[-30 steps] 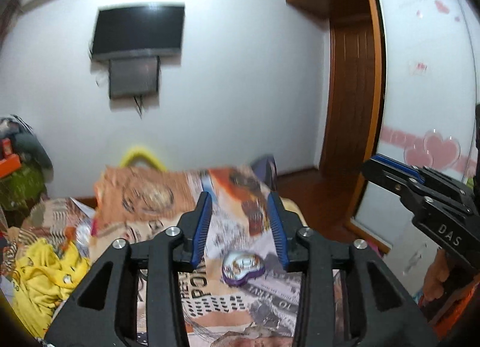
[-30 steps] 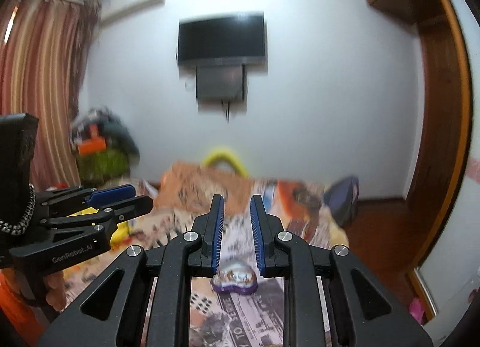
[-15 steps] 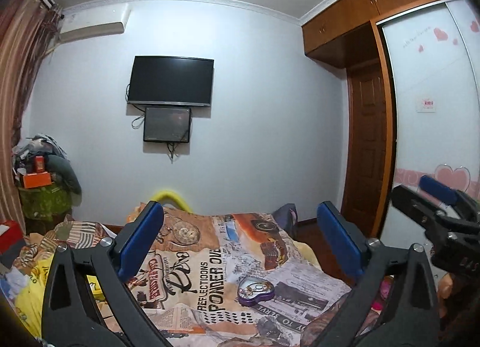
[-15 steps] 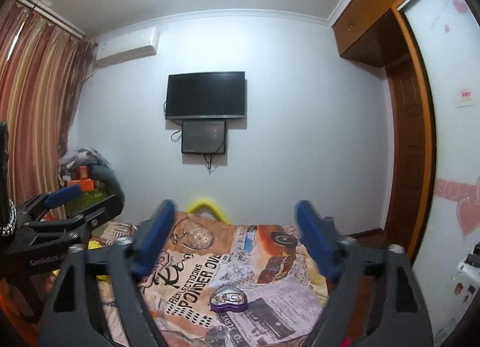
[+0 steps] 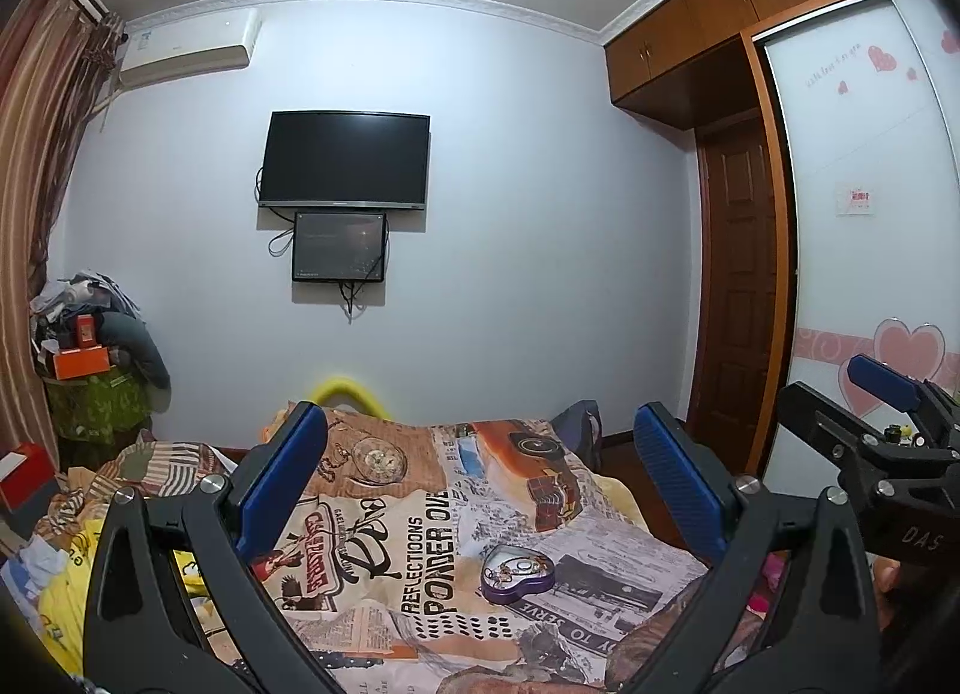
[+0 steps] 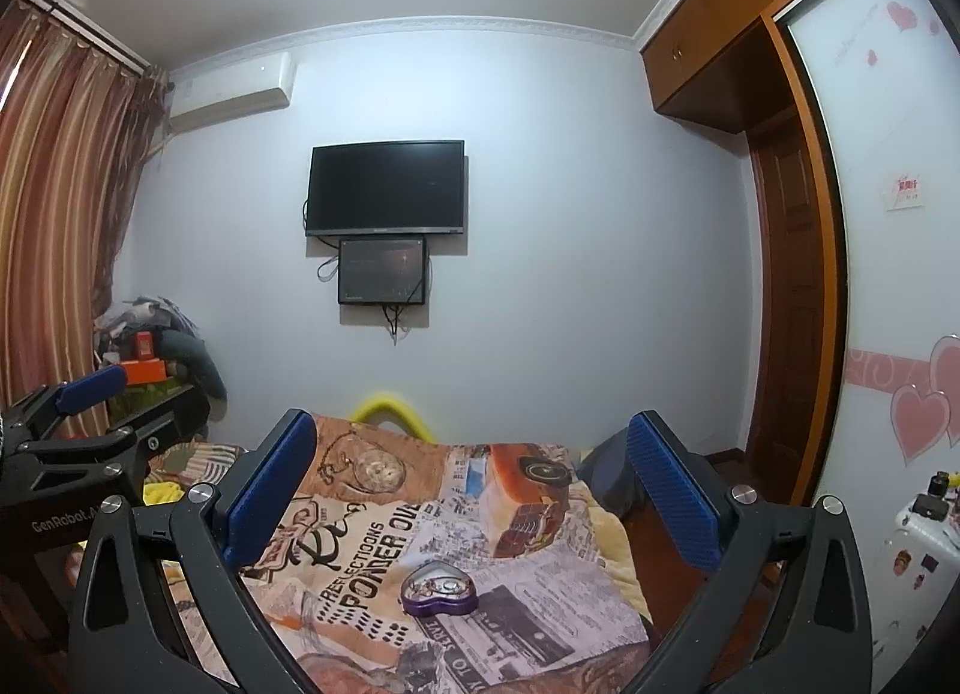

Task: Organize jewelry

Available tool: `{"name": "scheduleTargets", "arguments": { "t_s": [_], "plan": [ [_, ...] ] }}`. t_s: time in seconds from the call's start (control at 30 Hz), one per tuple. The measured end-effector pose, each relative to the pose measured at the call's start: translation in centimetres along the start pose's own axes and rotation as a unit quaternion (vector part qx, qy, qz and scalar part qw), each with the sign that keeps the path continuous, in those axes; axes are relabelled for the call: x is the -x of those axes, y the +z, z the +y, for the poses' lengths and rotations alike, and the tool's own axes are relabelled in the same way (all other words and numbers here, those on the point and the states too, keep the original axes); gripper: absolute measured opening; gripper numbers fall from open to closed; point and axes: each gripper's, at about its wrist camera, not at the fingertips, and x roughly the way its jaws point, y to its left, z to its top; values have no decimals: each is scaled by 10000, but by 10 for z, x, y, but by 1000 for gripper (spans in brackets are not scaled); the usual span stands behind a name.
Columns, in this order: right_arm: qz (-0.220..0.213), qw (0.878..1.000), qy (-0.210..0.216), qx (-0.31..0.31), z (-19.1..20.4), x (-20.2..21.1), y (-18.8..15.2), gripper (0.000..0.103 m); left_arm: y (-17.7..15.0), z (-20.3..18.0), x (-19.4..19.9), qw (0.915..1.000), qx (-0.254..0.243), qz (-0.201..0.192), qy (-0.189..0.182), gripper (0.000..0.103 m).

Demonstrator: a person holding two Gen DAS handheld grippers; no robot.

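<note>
Purple heart-shaped jewelry box [image 5: 517, 573] [image 6: 440, 589] sits open on the printed bedspread [image 5: 420, 520] [image 6: 384, 538], small jewelry pieces inside, too small to identify. Left tongs [image 5: 480, 481] and right tongs [image 6: 474, 475] both spread wide apart, empty, above the bed short of the box.

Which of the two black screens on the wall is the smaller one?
The lower screen, mounted directly under the wide TV. It is narrower, and cables hang from it.
</note>
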Motion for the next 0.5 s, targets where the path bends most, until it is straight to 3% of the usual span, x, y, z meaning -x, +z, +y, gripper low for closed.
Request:
{"name": "scheduleTargets", "arguments": {
  "t_s": [0.5],
  "plan": [
    [87, 10000, 2, -3, -6, 10, 2, 103, -1, -3, -4, 9999, 55, 141, -54, 103]
  ]
}}
